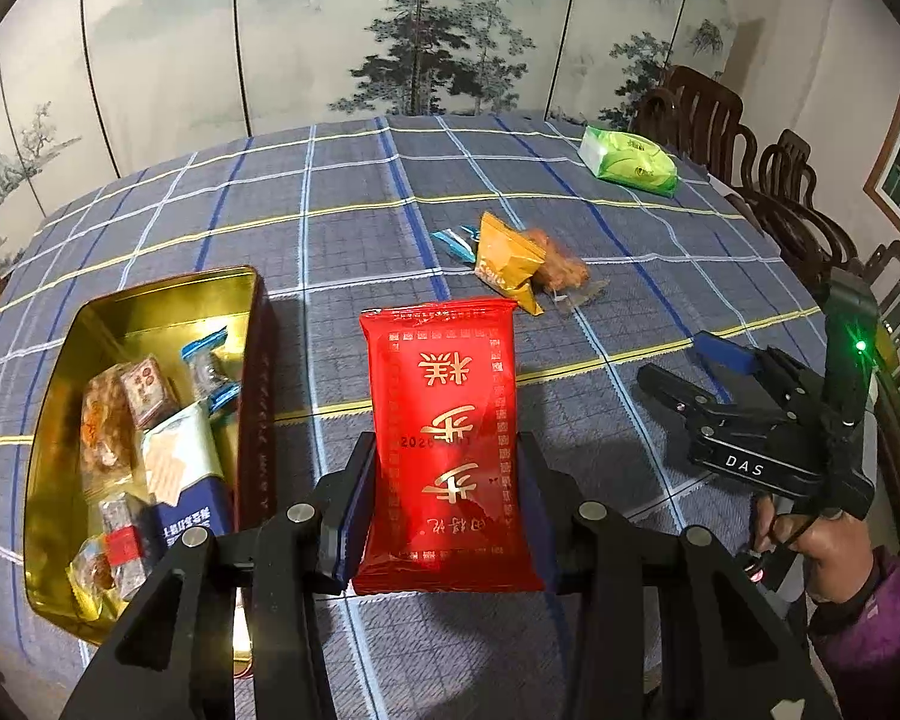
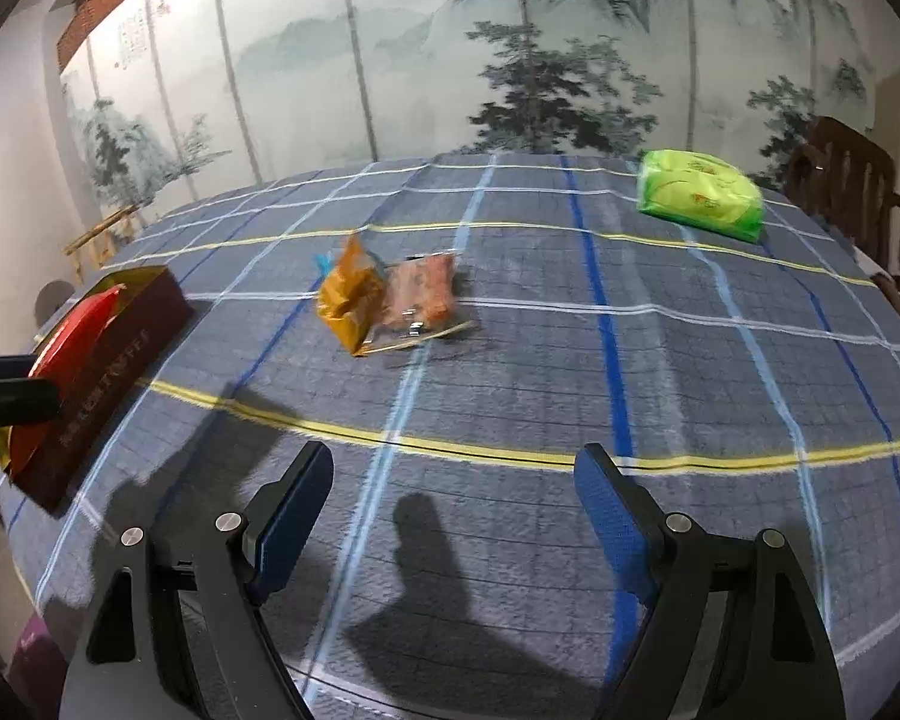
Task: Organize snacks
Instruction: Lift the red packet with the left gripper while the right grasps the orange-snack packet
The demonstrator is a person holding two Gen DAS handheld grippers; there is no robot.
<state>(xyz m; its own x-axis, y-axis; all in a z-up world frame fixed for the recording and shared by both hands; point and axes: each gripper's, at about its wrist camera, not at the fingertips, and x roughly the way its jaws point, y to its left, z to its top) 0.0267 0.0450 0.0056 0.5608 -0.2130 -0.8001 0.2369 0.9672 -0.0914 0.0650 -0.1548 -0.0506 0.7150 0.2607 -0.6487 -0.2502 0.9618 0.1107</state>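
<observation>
Right now your left gripper (image 1: 444, 480) is clamped on a red snack packet (image 1: 444, 438), which stands upright between the fingers above the checked tablecloth (image 1: 330, 252), just to the right of the gold tin (image 1: 54, 396). That tin already holds several wrapped snacks. Your right gripper (image 2: 444, 516) hangs over bare cloth with its jaws spread wide and nothing between them. Farther out, ahead of both grippers, an orange packet (image 2: 348, 300) and a clear-wrapped reddish snack (image 2: 420, 294) lie touching each other, with a small blue wrapper (image 1: 453, 240) just beside them. At the far edge sits a green tissue pack (image 2: 699, 201), well apart from the snacks.
</observation>
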